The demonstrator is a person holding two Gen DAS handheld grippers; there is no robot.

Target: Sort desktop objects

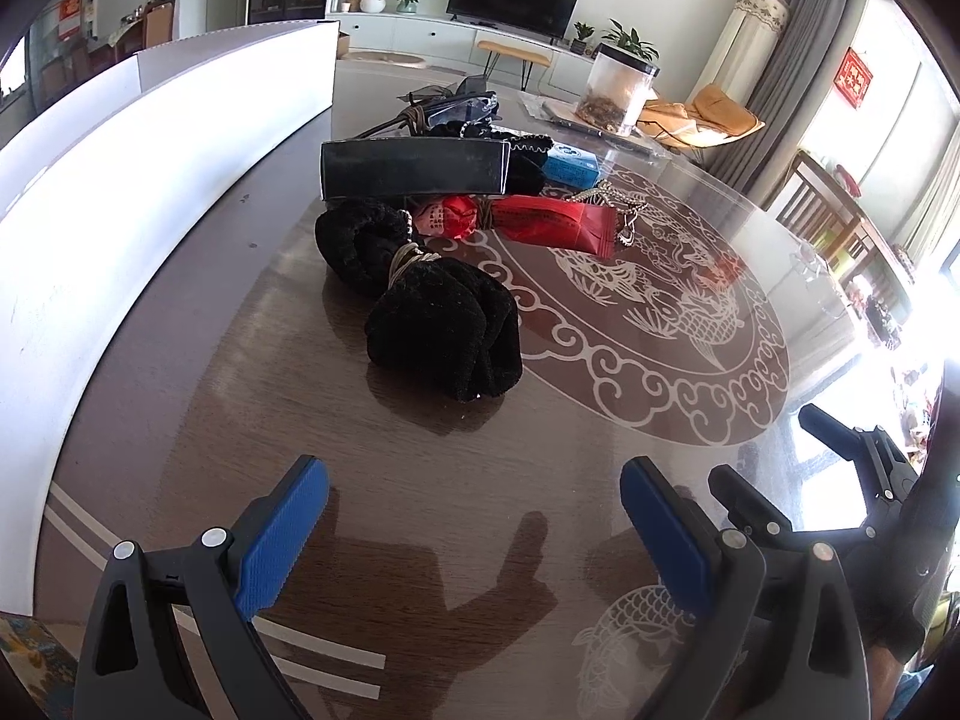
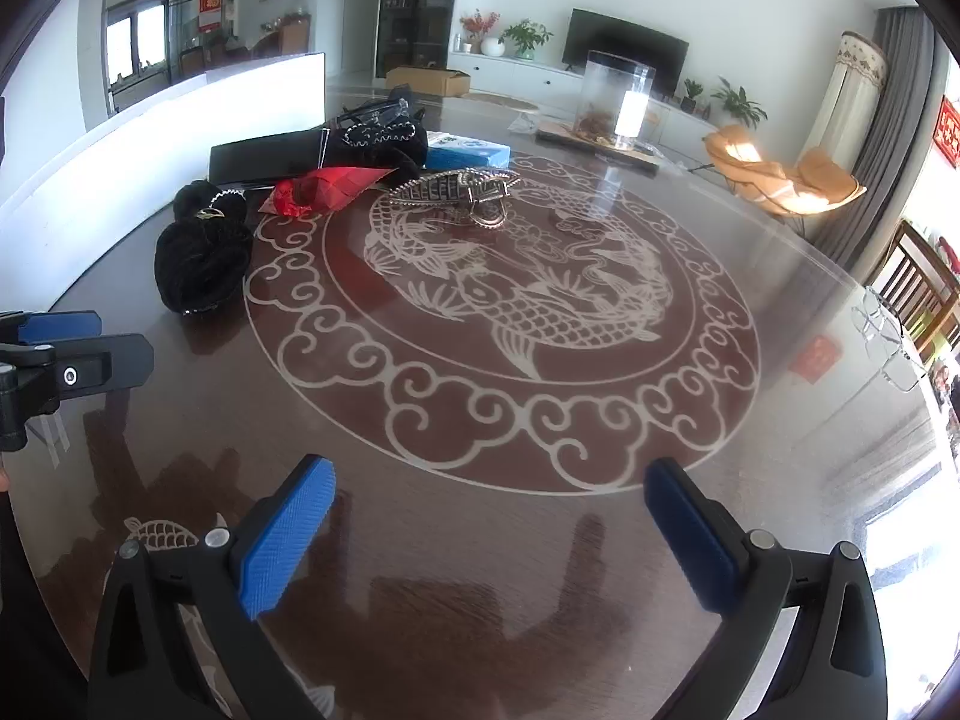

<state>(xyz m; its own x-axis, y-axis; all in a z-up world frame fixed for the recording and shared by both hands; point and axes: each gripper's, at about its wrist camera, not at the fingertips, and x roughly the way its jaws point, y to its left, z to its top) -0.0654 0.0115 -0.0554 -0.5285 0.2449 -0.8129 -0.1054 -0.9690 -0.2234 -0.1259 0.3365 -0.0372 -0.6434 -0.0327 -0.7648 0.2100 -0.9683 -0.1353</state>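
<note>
A cluster of objects lies on the round patterned table (image 1: 420,510). Nearest is a black fuzzy pouch (image 1: 432,312) (image 2: 201,252) tied with a cord. Behind it lie a red packet (image 1: 528,219) (image 2: 327,186), a long black case (image 1: 414,168) (image 2: 264,159), a blue box (image 1: 570,165) (image 2: 468,151), a metal hair claw (image 2: 462,192) and a second black pouch (image 2: 378,141). My left gripper (image 1: 474,516) stands open, short of the fuzzy pouch, nothing between its blue pads. My right gripper (image 2: 489,522) is open over bare table, right of the left one.
A white open box (image 1: 120,180) (image 2: 180,114) runs along the table's left side. A clear plastic jar (image 1: 618,90) (image 2: 615,99) stands on a flat packet at the far edge. Glasses (image 1: 462,105) lie behind the black case. Chairs stand beyond the table at right.
</note>
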